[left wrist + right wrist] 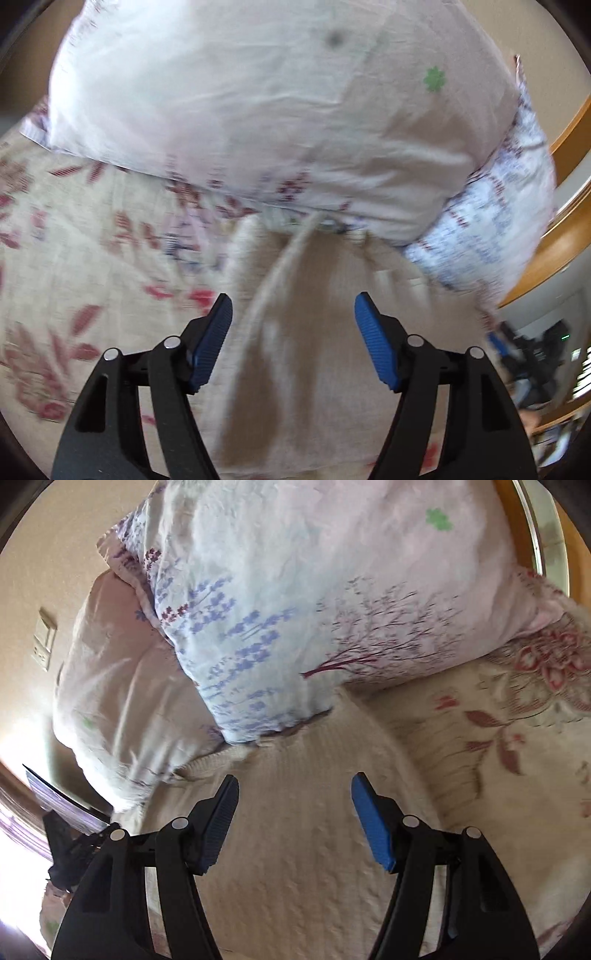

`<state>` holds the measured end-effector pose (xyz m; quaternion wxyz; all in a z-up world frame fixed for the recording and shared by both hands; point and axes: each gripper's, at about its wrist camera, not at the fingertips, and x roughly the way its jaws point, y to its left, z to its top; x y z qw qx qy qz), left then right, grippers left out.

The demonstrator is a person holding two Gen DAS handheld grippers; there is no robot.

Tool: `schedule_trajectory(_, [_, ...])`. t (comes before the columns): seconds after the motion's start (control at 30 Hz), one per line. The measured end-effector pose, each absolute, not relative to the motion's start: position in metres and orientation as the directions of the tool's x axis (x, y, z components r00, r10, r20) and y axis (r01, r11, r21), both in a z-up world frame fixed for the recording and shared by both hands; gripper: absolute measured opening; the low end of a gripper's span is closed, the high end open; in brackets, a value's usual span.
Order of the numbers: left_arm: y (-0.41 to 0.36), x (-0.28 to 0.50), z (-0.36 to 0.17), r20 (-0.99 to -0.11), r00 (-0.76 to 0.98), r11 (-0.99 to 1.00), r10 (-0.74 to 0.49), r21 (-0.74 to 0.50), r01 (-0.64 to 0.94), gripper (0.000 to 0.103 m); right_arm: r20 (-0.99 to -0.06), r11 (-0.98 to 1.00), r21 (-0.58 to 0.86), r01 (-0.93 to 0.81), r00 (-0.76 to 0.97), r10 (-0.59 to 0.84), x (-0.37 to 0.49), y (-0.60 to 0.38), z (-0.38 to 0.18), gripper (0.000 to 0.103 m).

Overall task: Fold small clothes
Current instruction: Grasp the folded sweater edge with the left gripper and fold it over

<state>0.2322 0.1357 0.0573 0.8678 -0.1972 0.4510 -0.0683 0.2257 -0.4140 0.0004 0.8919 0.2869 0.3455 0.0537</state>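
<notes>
A small beige garment (pixel 314 332) lies on the flowered bedsheet (pixel 74 240), its far edge against the pillows. A raised fold or seam runs down it in the left wrist view. My left gripper (pixel 293 310) is open and empty just above the garment. In the right wrist view the same beige knit garment (pixel 295 830) fills the space under my right gripper (pixel 293 788), which is open and empty. Both views are motion-blurred.
A pale pink pillow with a green flower (pixel 258 110) and a white-blue floral pillow (pixel 277 627) lie close behind the garment. A wooden bed frame (pixel 569 236) curves at the right. A wall switch (pixel 44 638) shows at the left.
</notes>
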Motion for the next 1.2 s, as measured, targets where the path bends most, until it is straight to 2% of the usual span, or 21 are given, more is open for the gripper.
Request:
schedule_trajectory(0.27, [0.154, 0.231, 0.036, -0.818, 0.527, 0.943, -0.229, -0.321, -0.089, 0.074, -0.657, 0.865, 0.494, 0.094, 0.691, 0.301, 0.232, -0.396, -0.027, 0.066])
schedule_trajectory(0.43, [0.151, 0.244, 0.019, -0.829, 0.487, 0.931, -0.275, -0.355, -0.079, 0.073, -0.661, 0.878, 0.472, 0.083, 0.692, 0.290, 0.232, -0.393, -0.029, 0.066])
schedule_trajectory(0.53, [0.146, 0.250, 0.013, -0.820, 0.495, 0.925, -0.288, -0.371, -0.076, 0.066, -0.660, 0.880, 0.468, 0.077, 0.693, 0.290, 0.231, -0.393, -0.029, 0.066])
schedule_trajectory(0.57, [0.143, 0.252, 0.011, -0.815, 0.489, 0.920, -0.310, -0.388, -0.064, 0.056, -0.659, 0.880, 0.468, 0.076, 0.694, 0.291, 0.231, -0.393, -0.029, 0.066])
schedule_trajectory(0.6, [0.139, 0.254, 0.011, -0.812, 0.491, 0.917, -0.315, -0.394, -0.063, 0.054, -0.658, 0.880, 0.469, 0.074, 0.694, 0.292, 0.231, -0.394, -0.029, 0.066])
schedule_trajectory(0.67, [0.133, 0.259, 0.009, -0.806, 0.484, 0.906, -0.341, -0.420, -0.062, 0.041, -0.656, 0.881, 0.469, 0.069, 0.695, 0.295, 0.233, -0.390, -0.030, 0.066])
schedule_trajectory(0.7, [0.130, 0.259, 0.008, -0.804, 0.488, 0.905, -0.339, -0.421, -0.064, 0.039, -0.654, 0.881, 0.469, 0.067, 0.696, 0.296, 0.232, -0.390, -0.029, 0.066])
schedule_trajectory(0.73, [0.128, 0.260, 0.007, -0.800, 0.482, 0.898, -0.357, -0.436, -0.059, 0.026, -0.653, 0.880, 0.470, 0.065, 0.697, 0.297, 0.232, -0.390, -0.029, 0.066])
schedule_trajectory(0.77, [0.126, 0.260, 0.005, -0.792, 0.477, 0.885, -0.382, -0.462, -0.058, 0.023, -0.651, 0.880, 0.470, 0.063, 0.698, 0.298, 0.231, -0.391, -0.029, 0.066])
schedule_trajectory(0.93, [0.117, 0.255, 0.020, -0.750, 0.511, 0.861, -0.420, -0.507, -0.036, 0.019, -0.644, 0.879, 0.474, 0.049, 0.700, 0.309, 0.229, -0.391, -0.027, 0.066])
schedule_trajectory(1.2, [0.086, 0.250, 0.070, -0.658, 0.564, 0.806, -0.499, -0.591, 0.023, 0.017, -0.630, 0.873, 0.488, 0.027, 0.702, 0.331, 0.223, -0.392, -0.027, 0.066])
